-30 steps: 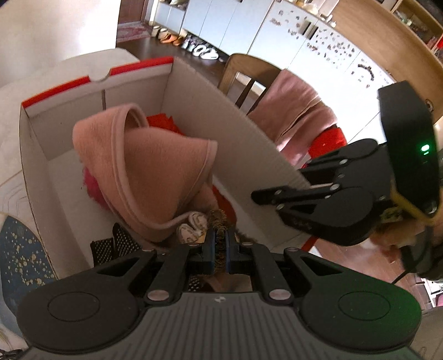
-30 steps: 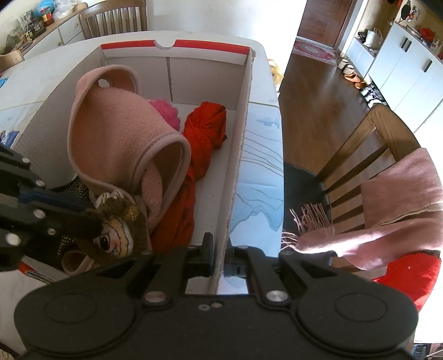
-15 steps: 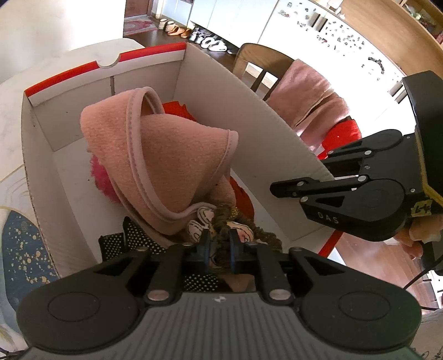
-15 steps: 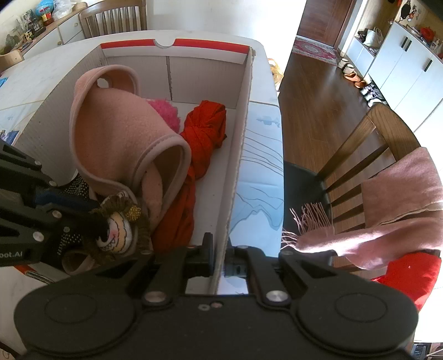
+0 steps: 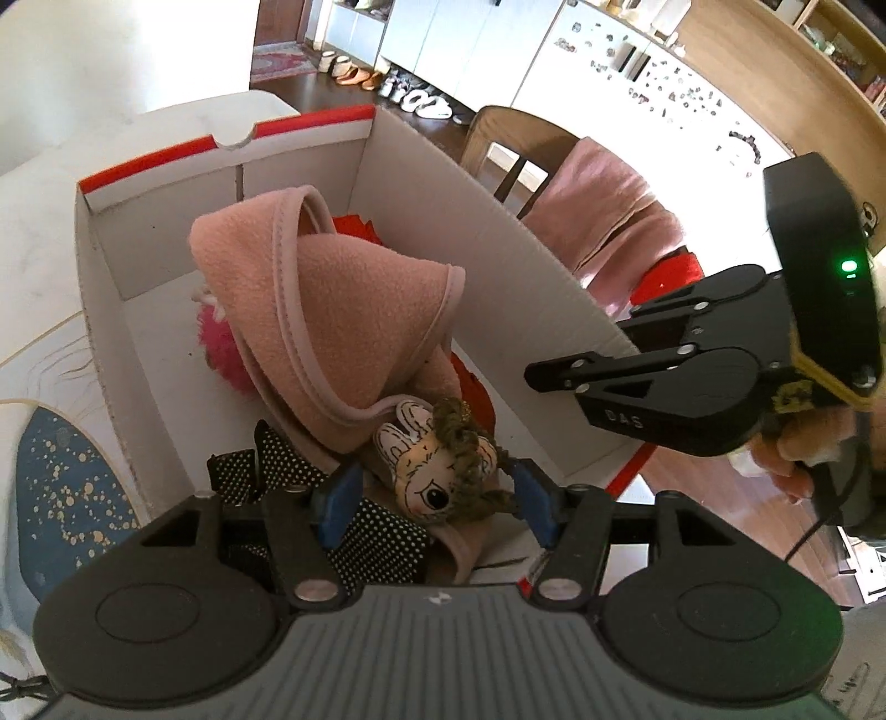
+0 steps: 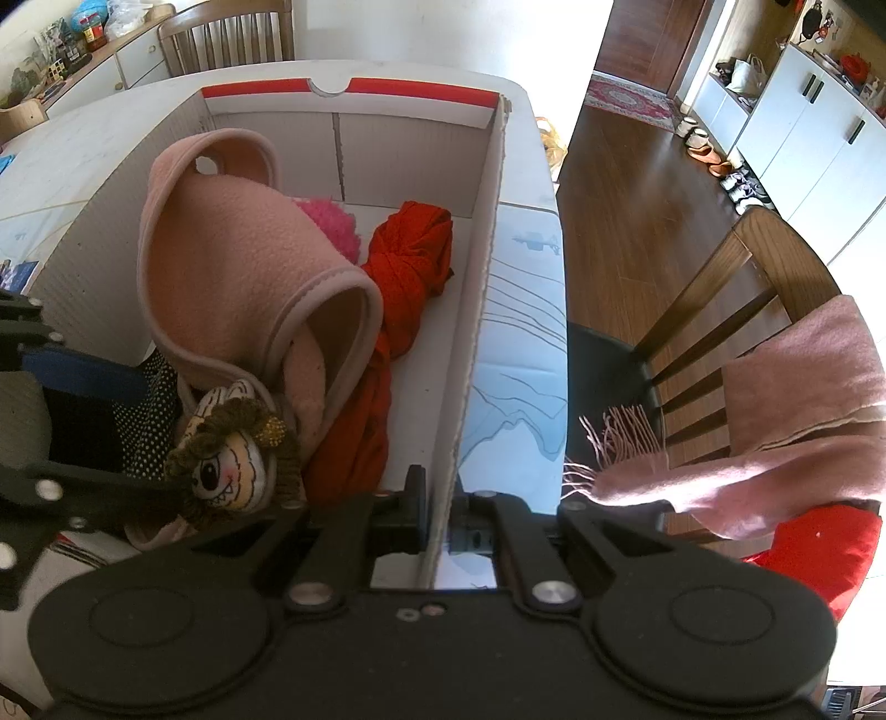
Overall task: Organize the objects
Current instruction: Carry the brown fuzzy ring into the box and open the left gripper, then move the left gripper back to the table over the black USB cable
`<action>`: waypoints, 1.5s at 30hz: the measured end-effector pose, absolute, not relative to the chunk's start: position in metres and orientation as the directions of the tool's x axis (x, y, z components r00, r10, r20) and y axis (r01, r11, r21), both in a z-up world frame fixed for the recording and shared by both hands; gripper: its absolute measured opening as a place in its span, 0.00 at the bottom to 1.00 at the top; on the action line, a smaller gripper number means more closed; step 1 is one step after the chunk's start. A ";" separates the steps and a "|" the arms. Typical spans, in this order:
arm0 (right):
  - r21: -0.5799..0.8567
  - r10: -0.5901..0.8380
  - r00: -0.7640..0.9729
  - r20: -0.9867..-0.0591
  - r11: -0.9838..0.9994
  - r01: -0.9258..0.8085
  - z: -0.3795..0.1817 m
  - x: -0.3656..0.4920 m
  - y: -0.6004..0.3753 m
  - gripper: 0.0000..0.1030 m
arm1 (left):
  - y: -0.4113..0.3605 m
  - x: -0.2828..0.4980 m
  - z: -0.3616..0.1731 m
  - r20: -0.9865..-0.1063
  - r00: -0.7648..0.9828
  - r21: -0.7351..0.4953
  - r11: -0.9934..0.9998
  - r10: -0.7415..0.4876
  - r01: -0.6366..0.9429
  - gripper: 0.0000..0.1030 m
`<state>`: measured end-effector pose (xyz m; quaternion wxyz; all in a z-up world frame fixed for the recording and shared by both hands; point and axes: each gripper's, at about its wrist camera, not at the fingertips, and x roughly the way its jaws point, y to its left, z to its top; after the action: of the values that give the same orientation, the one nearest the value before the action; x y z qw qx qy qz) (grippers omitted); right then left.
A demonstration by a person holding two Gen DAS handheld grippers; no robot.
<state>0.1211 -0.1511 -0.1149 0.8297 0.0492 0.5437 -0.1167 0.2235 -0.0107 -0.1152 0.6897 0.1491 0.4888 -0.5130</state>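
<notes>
A white cardboard box point(image 5: 498, 243) with a red rim stands on the table; it also shows in the right wrist view point(image 6: 482, 266). Inside lie a pink fleece garment point(image 5: 338, 293), a red cloth point(image 6: 410, 271), a pink fluffy item point(image 5: 221, 343), a black dotted cloth point(image 5: 382, 543) and a small doll point(image 5: 443, 471) with brown yarn hair point(image 6: 232, 459). My left gripper point(image 5: 434, 501) is open, its blue pads either side of the doll, which rests in the box. My right gripper point(image 6: 440, 515) is shut on the box's right wall; it also shows in the left wrist view point(image 5: 554, 376).
A wooden chair point(image 6: 736, 288) draped with a pink scarf point(image 6: 786, 421) stands right of the table, with a red cushion point(image 6: 814, 548) on it. A blue speckled mat point(image 5: 61, 487) lies left of the box. Another chair point(image 6: 221, 33) stands at the far side.
My left gripper was shut on the doll; it has opened and the doll now lies in the box's near corner. My right gripper has kept its hold on the box wall.
</notes>
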 end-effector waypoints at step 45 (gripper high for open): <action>-0.061 -0.149 0.371 -0.916 0.969 0.238 -0.112 0.120 -0.150 0.05 | 0.194 0.298 -0.147 -0.890 0.356 -0.214 0.950 -0.286 0.227 0.96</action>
<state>0.1196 -0.1498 -0.1124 0.8271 0.0408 0.5483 -0.1171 0.2983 0.1943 -0.1469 0.8230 -0.0269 0.5456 -0.1559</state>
